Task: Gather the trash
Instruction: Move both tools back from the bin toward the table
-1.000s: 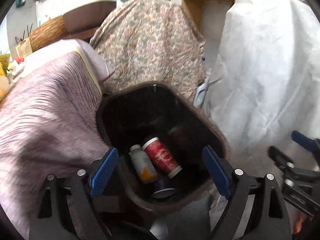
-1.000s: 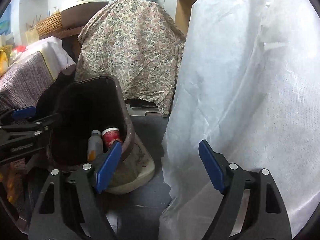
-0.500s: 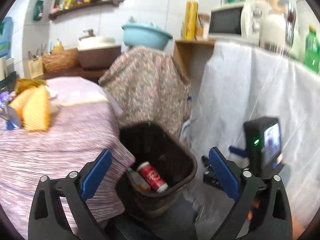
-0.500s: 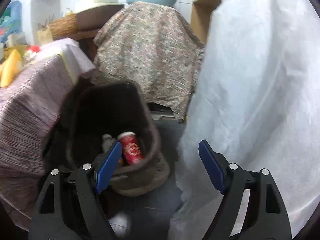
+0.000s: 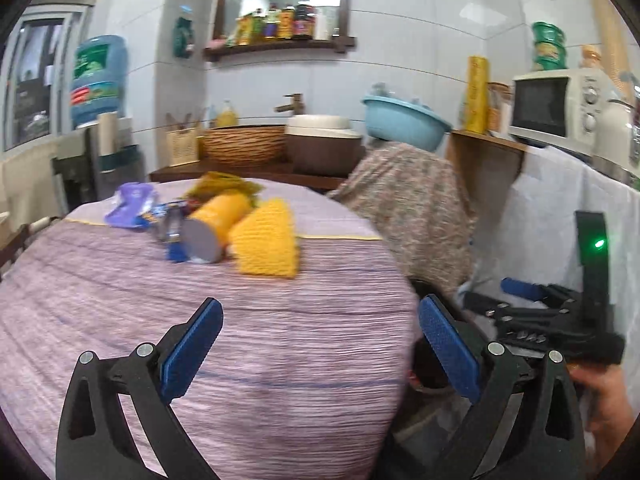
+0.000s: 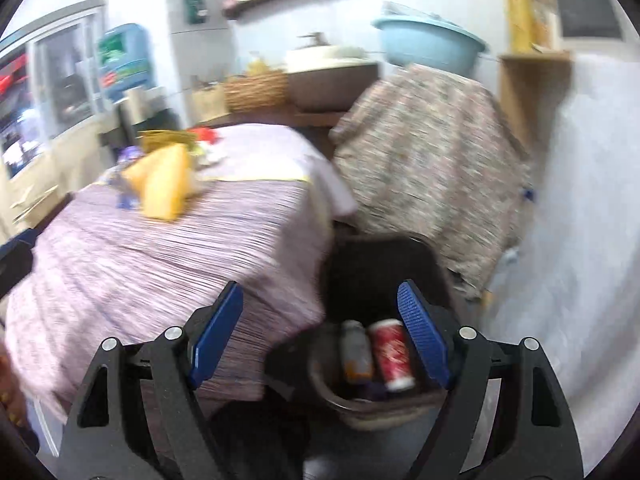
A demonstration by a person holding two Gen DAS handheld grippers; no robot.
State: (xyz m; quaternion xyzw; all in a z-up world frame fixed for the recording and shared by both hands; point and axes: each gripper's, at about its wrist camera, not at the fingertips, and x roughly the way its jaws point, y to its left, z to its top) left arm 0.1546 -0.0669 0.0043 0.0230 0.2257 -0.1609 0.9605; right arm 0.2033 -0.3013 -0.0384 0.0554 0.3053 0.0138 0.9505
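On the table's purple striped cloth (image 5: 280,340) lie a yellow cylinder can (image 5: 218,224), a yellow wedge (image 5: 268,246), a purple wrapper (image 5: 130,208) and a small metal piece (image 5: 172,230). My left gripper (image 5: 320,344) hangs open over the near cloth, empty. The dark bin (image 6: 384,276) stands on the floor beside the table and holds a red can (image 6: 392,354) and a bottle (image 6: 356,352). My right gripper (image 6: 320,336) is above the bin's near rim, its jaws opening with nothing gripped. In the left wrist view the right gripper (image 5: 536,316) shows at the right.
A floral cloth (image 5: 408,204) covers something behind the bin, and a white sheet (image 6: 580,220) drapes the counter on the right. Behind the table are a wicker basket (image 5: 244,144), a basin (image 5: 404,120) and a microwave (image 5: 556,104). A hand (image 5: 608,404) shows at the lower right.
Both grippers have risen and swung left, from looking into the bin to facing the table. The bin has dropped almost out of the left view. The left jaws stand wider.
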